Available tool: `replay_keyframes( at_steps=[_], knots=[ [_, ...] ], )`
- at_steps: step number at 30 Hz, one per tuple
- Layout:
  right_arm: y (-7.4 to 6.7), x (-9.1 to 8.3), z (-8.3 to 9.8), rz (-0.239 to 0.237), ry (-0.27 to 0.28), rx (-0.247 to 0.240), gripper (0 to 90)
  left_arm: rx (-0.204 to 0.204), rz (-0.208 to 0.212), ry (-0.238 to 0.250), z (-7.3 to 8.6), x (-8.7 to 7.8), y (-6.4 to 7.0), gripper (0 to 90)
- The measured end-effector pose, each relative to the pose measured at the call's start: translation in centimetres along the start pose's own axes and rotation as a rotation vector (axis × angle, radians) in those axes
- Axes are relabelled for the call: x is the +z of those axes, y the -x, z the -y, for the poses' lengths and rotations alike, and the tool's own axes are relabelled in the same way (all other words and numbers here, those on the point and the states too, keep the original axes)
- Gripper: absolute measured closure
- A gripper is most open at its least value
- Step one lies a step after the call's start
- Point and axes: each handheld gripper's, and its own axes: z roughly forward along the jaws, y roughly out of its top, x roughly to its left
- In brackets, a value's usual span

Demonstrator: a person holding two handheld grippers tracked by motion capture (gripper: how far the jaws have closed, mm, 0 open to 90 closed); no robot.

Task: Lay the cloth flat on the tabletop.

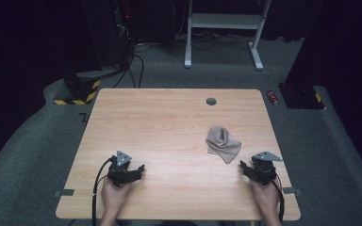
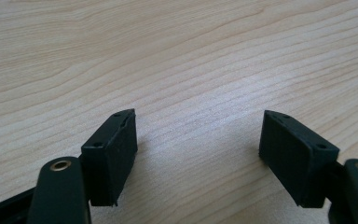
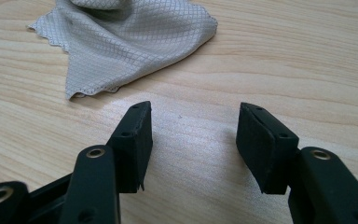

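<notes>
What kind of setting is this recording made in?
Probably a lab or recording studio: a bare wooden table on grey carpet, black curtains around, cables and equipment behind, and a white desk frame.

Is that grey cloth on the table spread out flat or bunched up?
Bunched up. The cloth rises in a rumpled peak with folds, and just one corner lies flat on the table.

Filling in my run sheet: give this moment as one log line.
left gripper: open, empty | right gripper: open, empty, near cloth | cloth: crumpled on table, untouched
</notes>
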Motion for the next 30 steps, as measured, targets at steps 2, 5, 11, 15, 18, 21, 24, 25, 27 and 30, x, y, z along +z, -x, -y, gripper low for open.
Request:
replay_keyframes(
  at_steps=[2, 5, 11, 15, 18, 21, 24, 25, 27, 30],
  knots=[
    [0.0, 0.0, 0.0, -0.001, 0.000, 0.000, 46.1, -0.001, -0.001, 0.000, 0.0, 0.0, 0.0, 27.9],
    [0.0, 0.0, 0.0, -0.003, 0.000, 0.000, 46.5, -0.002, -0.002, 0.001, 0.0, 0.0, 0.0, 27.8],
    [-0.1, -0.1, 0.0, -0.007, 0.002, -0.003, 51.9, -0.002, -0.002, 0.001, 0.0, 0.0, 0.0, 27.8],
    [-0.8, -0.1, -0.4, 0.011, -0.015, -0.052, 54.0, -0.001, -0.001, 0.001, 0.0, 0.0, 0.0, 27.8],
    [-1.2, -0.3, -0.9, -0.016, 0.007, -0.059, 56.1, -0.001, -0.001, 0.001, 0.0, 0.0, 0.0, 27.8],
    [-1.7, -0.4, -1.6, -0.049, 0.021, -0.063, 56.4, 0.000, -0.001, -0.001, 0.0, 0.0, 0.0, 27.7],
    [-2.1, -0.4, -2.4, -0.069, 0.030, -0.073, 55.9, -0.002, 0.000, 0.001, 0.0, 0.0, 0.0, 27.6],
    [-2.3, -0.4, -2.7, -0.072, 0.032, -0.080, 55.7, 0.000, 0.000, 0.000, 0.0, 0.0, 0.0, 27.6],
    [-2.6, -0.2, -3.4, -0.076, 0.039, -0.095, 55.3, -0.002, -0.001, 0.001, 0.0, 0.0, 0.0, 27.6],
    [-3.2, 0.3, -4.3, -0.090, 0.036, -0.117, 54.1, 0.000, -0.001, -0.001, 0.0, 0.0, 0.0, 27.6]
  ],
)
